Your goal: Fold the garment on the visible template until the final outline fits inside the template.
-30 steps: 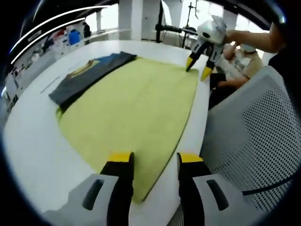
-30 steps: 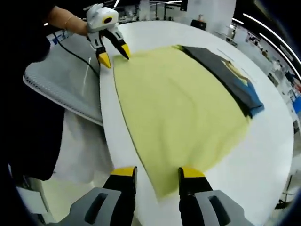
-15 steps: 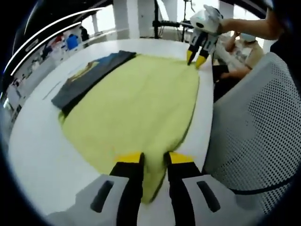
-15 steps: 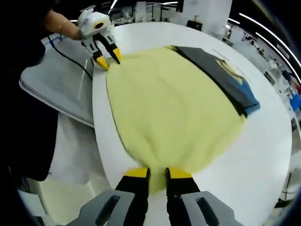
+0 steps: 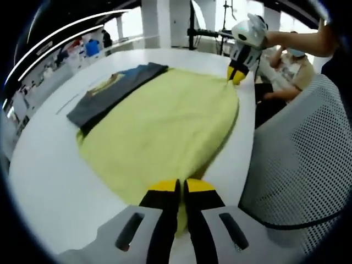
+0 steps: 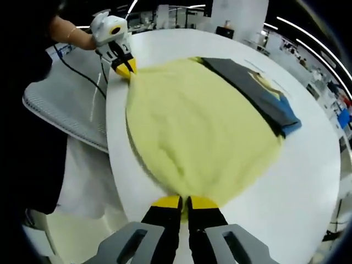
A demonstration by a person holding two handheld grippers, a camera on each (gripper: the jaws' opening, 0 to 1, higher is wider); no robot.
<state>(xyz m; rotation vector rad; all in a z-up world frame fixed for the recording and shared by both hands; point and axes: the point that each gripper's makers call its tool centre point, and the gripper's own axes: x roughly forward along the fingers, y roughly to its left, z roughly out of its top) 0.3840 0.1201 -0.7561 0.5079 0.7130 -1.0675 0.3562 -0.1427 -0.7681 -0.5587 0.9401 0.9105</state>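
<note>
On the round white surface (image 5: pixel 49 181), both hand-held grippers (left (image 5: pixel 181 187), right (image 6: pixel 184 202)) pinch corners of the limp, light yellow-green cloth garment (image 5: pixel 159 129); corners suit best.

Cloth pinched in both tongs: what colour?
Plain pale yellow-green cloth, no pattern; clearest in the right gripper view.

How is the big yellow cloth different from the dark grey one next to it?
The yellow-green fabric sheet lies spread wide; the dark grey folded garment is a narrow strip along its edge. The sheet is plain; the garment shows blue and yellow patches. Both grippers pinch the sheet, not the garment. Both rest on the white table.
</note>
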